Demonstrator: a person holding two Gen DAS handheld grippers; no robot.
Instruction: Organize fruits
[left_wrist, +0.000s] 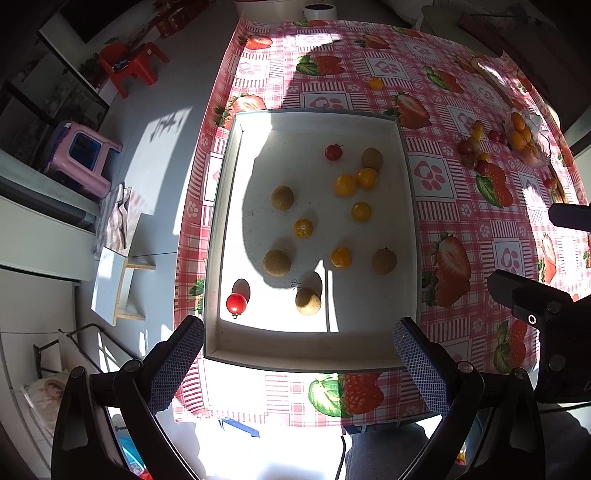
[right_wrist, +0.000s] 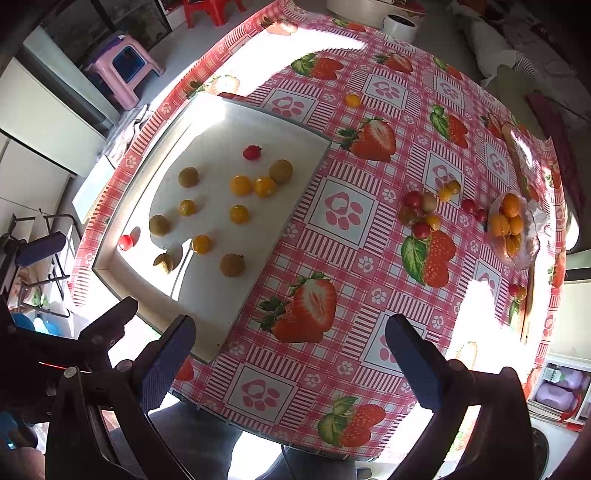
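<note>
Twelve small fruits, red, yellow and brown, sit loose in the white tray (left_wrist: 221, 206); faint writing beside one is unreadable. Left tongs (left_wrist: 298, 341) and right tongs (right_wrist: 290, 338) both gape apart, empty, above the desk (right_wrist: 369, 258).

place: home | evidence: strawberry tablecloth (left_wrist: 461, 206), pink plastic stool (left_wrist: 83, 158), red child's chair (left_wrist: 129, 66), tiled floor

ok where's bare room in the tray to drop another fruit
Free: the tray's far end beyond the red tomato, and the near strip between the longan and the front wall. Crowded: the middle, especially the yellow tomatoes beside a longan. Both claws open, empty.
</note>
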